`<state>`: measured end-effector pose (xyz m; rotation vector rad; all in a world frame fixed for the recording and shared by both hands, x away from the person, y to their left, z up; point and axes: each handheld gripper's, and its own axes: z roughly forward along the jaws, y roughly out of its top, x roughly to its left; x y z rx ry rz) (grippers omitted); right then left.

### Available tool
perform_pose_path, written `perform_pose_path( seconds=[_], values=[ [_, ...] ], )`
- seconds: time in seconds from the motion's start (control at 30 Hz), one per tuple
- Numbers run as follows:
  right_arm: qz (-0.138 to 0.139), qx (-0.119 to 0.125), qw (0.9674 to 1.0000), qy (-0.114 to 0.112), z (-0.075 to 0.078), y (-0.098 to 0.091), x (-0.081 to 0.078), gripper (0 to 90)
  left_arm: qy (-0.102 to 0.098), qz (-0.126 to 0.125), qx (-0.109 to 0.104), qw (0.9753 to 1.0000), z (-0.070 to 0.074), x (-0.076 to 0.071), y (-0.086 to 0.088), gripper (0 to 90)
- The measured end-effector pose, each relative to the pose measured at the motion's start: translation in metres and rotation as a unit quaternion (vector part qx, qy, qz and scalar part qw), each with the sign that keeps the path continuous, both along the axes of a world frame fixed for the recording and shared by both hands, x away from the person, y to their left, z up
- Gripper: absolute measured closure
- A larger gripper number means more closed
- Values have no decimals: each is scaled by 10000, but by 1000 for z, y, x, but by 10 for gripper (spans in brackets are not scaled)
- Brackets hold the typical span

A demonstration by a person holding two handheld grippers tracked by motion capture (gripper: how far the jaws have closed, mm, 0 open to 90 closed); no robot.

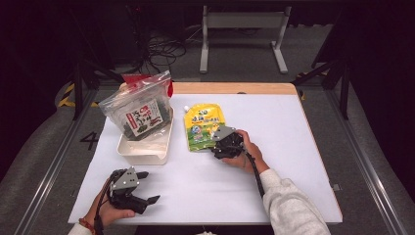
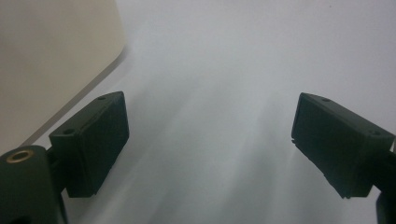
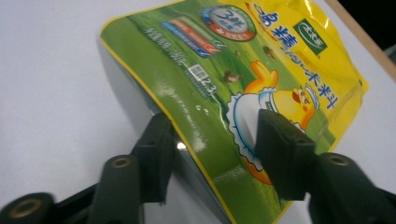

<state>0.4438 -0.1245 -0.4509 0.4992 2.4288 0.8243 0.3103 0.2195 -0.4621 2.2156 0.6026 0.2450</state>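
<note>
A yellow-and-green pouch [image 1: 204, 126] lies flat near the middle of the white surface [image 1: 293, 147], just to the right of a cream tray [image 1: 147, 149] that holds a clear zip bag of dark snack [image 1: 139, 110]. The pouch is glossy, with a yellow upper part carrying printed characters, a green lower part, a cartoon duckling on its face and a small white spout at its upper left corner; its underside looks silvery where the near edge lifts. The right hand-held gripper [image 3: 212, 149] has its jaws on either side of that lifted lower edge, one beneath the silver side and one on the printed face, at a middling gap and seemingly pinching it. The left hand-held gripper [image 2: 208, 140] rests near the front left of the surface, jaws wide apart with nothing between them.
</note>
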Motion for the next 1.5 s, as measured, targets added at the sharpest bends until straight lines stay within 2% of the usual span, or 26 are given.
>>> perform_pose_path(
  seconds=[0.03,0.13,0.17,0.2,0.33,0.5,0.6,0.67,0.73,0.8,0.9,1.1,1.2,1.23,1.3,1.33,1.4,1.47,1.5],
  values=[
    [69,-38,9999,-64,0,1,-2,516,8,-8,-4,10000,0,0,0,118],
    [275,-220,9990,-275,1,3,-8,733,23,-16,11,10000,-1,0,0,117],
    [353,-309,9984,-326,2,3,-8,767,34,-20,8,10000,-1,1,0,117],
    [353,-279,9986,-295,2,3,-9,822,31,-42,19,10000,-1,1,0,117],
    [411,-291,9981,-360,3,1,-10,898,70,-42,17,10000,-1,2,0,116],
    [437,-185,9981,-398,10,-5,-15,900,69,56,-18,10000,-1,3,1,116],
    [575,-174,9976,-345,15,-10,-27,900,155,100,-189,9997,0,4,3,118],
    [756,-180,9966,-271,18,-14,-39,900,167,94,-209,9996,0,4,4,117],
    [862,-282,9954,-301,19,-18,-52,900,154,106,-185,9997,0,3,3,118],
    [960,-371,9942,-305,19,-21,-67,900,161,99,-183,9997,1,2,2,119],
    [1039,-374,9936,-258,20,-28,-85,896,182,97,-211,9996,1,2,0,120],
    [1180,-238,9927,-20,19,-41,-110,880,277,-22,-288,9992,3,-1,-9,123],
    [1255,-219,9918,115,17,-46,-121,871,309,-124,-253,9991,2,-2,-15,126],
    [1302,-197,9911,209,16,-48,-124,896,308,-143,-229,9992,2,-2,-16,126],
    [1383,68,9894,432,17,-52,-127,894,341,-166,-243,9990,2,-2,-19,127],
    [1323,132,9901,449,18,-55,-127,863,325,-150,-233,9991,2,-2,-20,127],
    [1279,468,9888,614,21,-60,-124,779,351,-165,-264,9989,3,-2,-22,128],
    [1124,710,9888,673,26,-64,-119,723,326,-178,-240,9990,3,-2,-24,128],
    [1050,876,9880,714,28,-66,-116,661,328,-197,-228,9990,3,-2,-25,128]
  ],
)
